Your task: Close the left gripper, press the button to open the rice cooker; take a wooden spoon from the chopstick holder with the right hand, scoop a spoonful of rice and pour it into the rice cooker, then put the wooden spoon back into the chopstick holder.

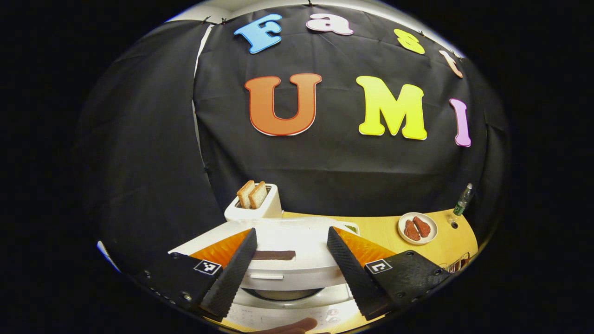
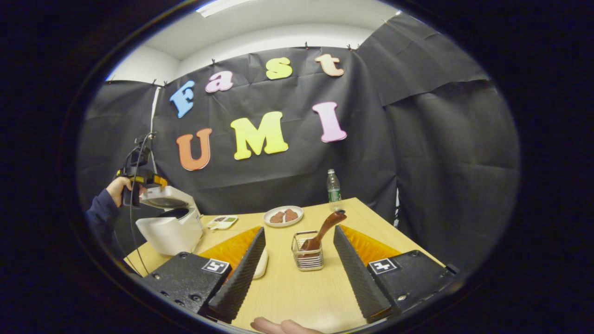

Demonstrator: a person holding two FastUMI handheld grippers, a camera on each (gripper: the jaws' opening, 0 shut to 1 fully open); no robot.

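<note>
The right gripper (image 2: 294, 269) is wide open, and the wooden spoon (image 2: 325, 229) stands in the chopstick holder (image 2: 307, 253) just ahead of it. The left gripper (image 1: 290, 273) is open over the rice cooker (image 1: 287, 264).

wooden table (image 2: 297, 292) bears rice cooker (image 2: 171, 228), chopstick holder (image 2: 307, 256), plate (image 2: 283, 215).

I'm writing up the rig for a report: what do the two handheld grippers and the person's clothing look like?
Each gripper, left and right, has two wedge-shaped fingers with ribbed inner faces on black bolted blocks bearing square black-and-white markers. Seen from the right gripper view, the left one has a cable hanging down. The sleeve is dark blue.
</note>
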